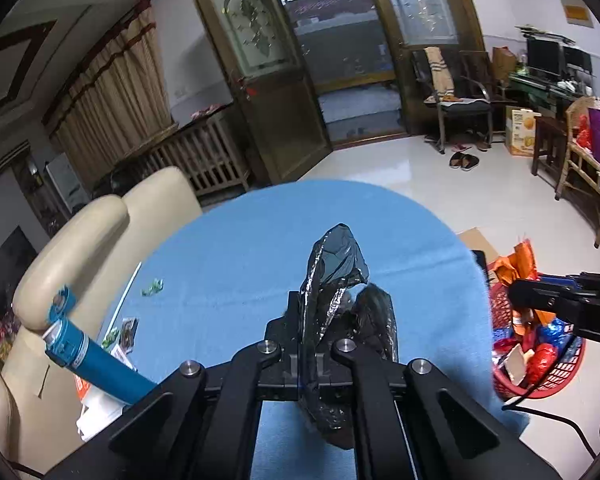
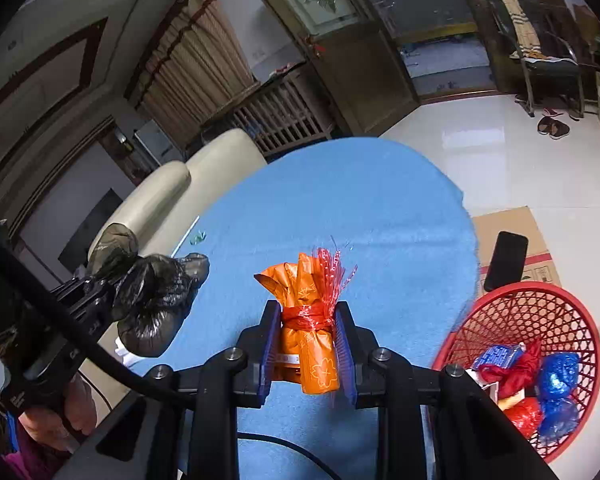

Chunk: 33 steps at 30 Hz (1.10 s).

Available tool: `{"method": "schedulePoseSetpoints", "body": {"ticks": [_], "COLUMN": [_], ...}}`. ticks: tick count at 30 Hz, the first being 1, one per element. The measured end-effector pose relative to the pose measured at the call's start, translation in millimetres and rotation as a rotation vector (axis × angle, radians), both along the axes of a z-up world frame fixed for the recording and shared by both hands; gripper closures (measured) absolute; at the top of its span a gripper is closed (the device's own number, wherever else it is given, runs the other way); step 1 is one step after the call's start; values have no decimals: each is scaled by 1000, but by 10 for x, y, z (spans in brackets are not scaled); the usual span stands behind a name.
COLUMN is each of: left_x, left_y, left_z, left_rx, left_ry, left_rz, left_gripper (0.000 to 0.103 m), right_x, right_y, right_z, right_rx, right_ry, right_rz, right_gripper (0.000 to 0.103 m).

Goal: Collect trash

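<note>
On your far left a cream sofa (image 1: pixel 100 240) runs along the edge of the blue-covered desk (image 1: pixel 260 240). A blue tube (image 1: pixel 96 364) lies at that near-left corner, with a thin white stick (image 1: pixel 124 300) and a few small green wrappers (image 1: pixel 153 286) scattered on the cloth beside it.

Your left tool (image 1: pixel 314 312) is closed tight on a crumpled black plastic bag (image 1: pixel 340 280), which sticks up above the fingertips and hangs down beneath them, lifted clear of the desk. From the right wrist view you can see that same bag bulging out of the tool at the left side, with your hand (image 2: pixel 56 416) on the handle below.

Further right, your right tool (image 2: pixel 308 316) is clamped on an orange wrapper bundle (image 2: pixel 312 328) tied round its middle with red string; the blue pads (image 2: pixel 270 344) press on both sides of it, and it is held above the desk near the middle.

To the right of the desk, on the floor, stands a red mesh basket (image 2: pixel 540 308) that already holds red and blue wrappers (image 2: pixel 556 376). Behind the basket a dark phone (image 2: pixel 506 260) rests on a flattened cardboard box (image 2: pixel 516 224).
</note>
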<state>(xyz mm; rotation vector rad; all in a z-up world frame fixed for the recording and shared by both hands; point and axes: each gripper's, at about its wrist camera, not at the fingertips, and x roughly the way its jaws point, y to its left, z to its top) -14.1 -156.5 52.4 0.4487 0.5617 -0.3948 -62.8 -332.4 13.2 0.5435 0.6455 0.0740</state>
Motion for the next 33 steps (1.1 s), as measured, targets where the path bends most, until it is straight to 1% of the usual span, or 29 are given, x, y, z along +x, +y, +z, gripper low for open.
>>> {"method": "schedulePoseSetpoints", "body": {"ticks": [5,10,19,33], "left_x": [-163,-242,-391,-548], "left_y": [-210,-391,-679,-994], "left_z": [109,140,165,156], "left_rx": [10,17,27,48], "left_ry": [-36,-46,-44,-31], "left_rz": [-38,-75,-139,-211], "left_gripper": [101,101,101,101], "right_x": [-158,-298,-588,-842], "right_y": [-202,-392,-717,-1078], "right_z": [47,89,131,127], "right_rx": [12,23,39,68], "right_ry": [-24,-36,-49,-61], "right_rz": [-36,-74,-144,-216], "right_gripper": [74,74,74,74]}}
